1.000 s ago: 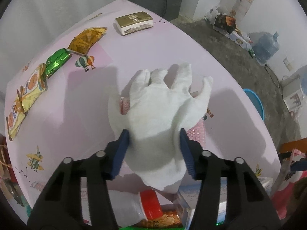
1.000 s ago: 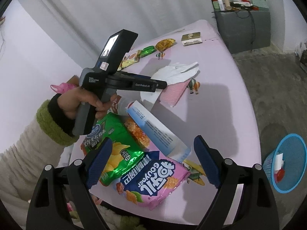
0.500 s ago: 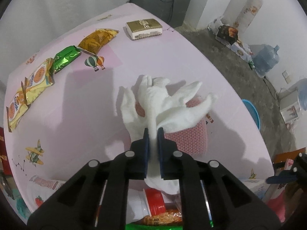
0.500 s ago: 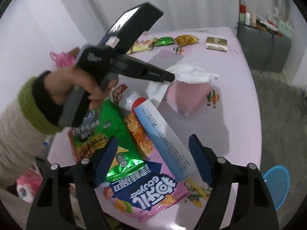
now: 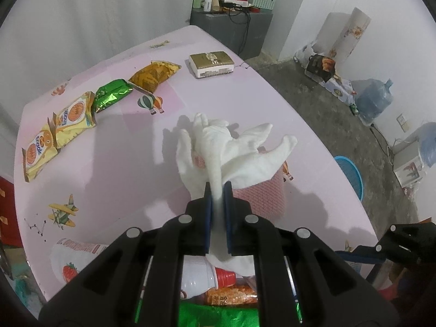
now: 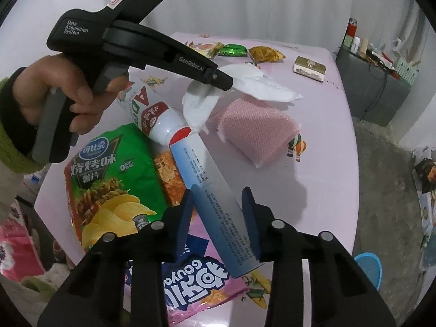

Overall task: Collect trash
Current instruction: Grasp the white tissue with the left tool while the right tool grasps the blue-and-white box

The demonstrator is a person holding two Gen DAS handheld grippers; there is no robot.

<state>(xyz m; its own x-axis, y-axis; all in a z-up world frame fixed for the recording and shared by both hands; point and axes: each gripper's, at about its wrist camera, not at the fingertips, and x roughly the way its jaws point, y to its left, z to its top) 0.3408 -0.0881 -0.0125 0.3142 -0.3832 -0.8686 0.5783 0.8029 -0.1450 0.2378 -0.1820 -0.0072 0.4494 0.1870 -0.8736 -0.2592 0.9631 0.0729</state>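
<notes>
Trash pickup was under way: the left gripper [image 5: 217, 190] was clamped on the white glove [image 5: 231, 150] lifting off the table [image 5: 109, 163], while the right gripper [image 6: 219, 204], closing astride the blue box [image 6: 212, 190], needed square pad contact.

**Crowded near edge, open middle**

The near edge of the pink table [image 5: 114, 163] is packed: a green crisp bag [image 6: 109, 179], a pink snack bag [image 6: 190, 278], a white red-capped bottle [image 6: 152, 114] and a long blue-white box [image 6: 215, 199] lie touching (no bare gap between them). Bare tabletop lies between this heap and the far row of small snack packets [image 5: 73, 117].
</notes>
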